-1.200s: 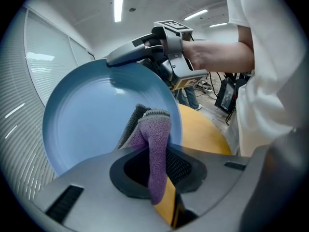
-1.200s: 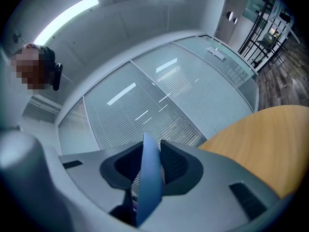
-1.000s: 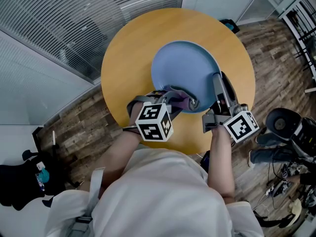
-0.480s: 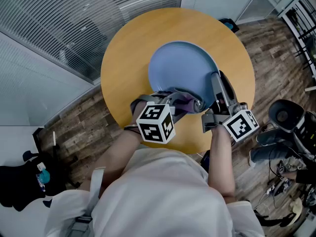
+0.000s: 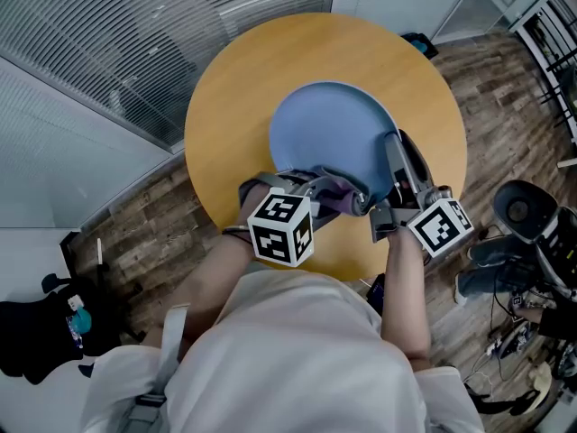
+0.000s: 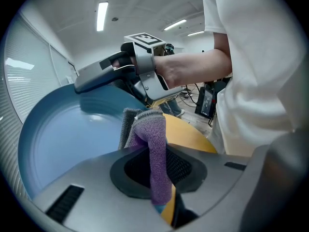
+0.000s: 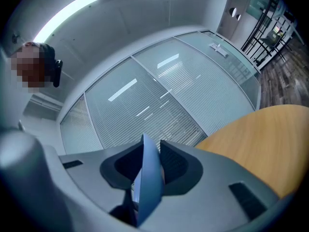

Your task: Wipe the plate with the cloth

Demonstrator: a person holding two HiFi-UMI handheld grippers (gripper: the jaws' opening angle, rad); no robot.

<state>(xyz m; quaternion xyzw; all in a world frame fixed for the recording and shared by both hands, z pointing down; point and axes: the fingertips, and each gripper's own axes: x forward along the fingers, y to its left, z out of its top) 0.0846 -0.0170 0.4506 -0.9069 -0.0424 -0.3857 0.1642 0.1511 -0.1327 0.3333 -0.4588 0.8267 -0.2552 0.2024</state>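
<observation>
Head view: a round blue plate (image 5: 329, 129) is over a round wooden table (image 5: 230, 88), toward the table's 4 o'clock side. The right gripper (image 5: 395, 147) reaches in from 5 o'clock and meets the plate's rim at about 4 o'clock. In the right gripper view the jaws are narrow, clamped on the thin blue rim, which stands edge-on between them. The left gripper (image 5: 350, 201) comes in from 7 o'clock with its tip at the plate's 6 o'clock edge. In the left gripper view its jaws are pinched on a folded purple cloth (image 6: 153, 146) that sticks up between them. The cloth's free end lies against the plate's blue face, just inside the near rim. Both cubes with markers sit near the person's white shirt (image 5: 297, 350).
</observation>
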